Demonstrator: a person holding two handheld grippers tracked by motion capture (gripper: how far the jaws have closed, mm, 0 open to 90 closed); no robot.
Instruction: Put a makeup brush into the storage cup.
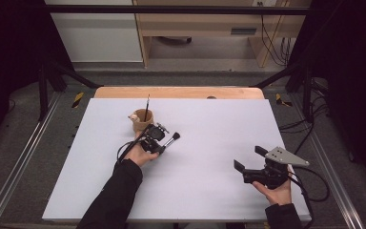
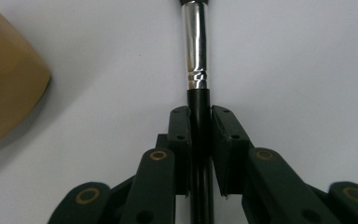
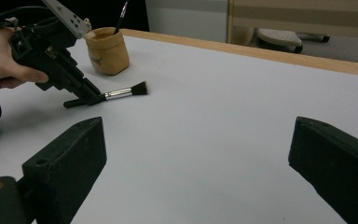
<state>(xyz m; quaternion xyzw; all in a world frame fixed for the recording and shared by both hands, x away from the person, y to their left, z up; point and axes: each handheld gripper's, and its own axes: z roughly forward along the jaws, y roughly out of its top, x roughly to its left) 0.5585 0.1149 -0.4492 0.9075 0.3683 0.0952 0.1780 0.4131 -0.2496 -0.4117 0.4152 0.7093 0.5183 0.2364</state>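
From the high view, my left gripper [image 1: 164, 141] sits near the middle-left of the white table [image 1: 209, 191], clamped on a black-handled brush [image 1: 171, 139] whose dark bristle end pokes out to the right. Just behind it is a tan cup [image 1: 142, 121] with a thin brush [image 1: 147, 104] standing in it. My right gripper [image 1: 248, 158] is well apart, over at the right side, jaws spread wide with nothing in them.

Left gripper view: the two pads are pinched narrow on the brush's black handle [image 2: 199, 135], and the silver ferrule [image 2: 196, 46] runs straight up away from them over the table. The tan cup [image 2: 7, 88] is off at the left edge.

Right gripper view: both jaws stand wide apart over bare table. Farther off, the left gripper [image 3: 81, 91] holds the brush [image 3: 121, 92] low, right down by the table surface; can't tell if it touches. The cup [image 3: 107, 50] is just behind.
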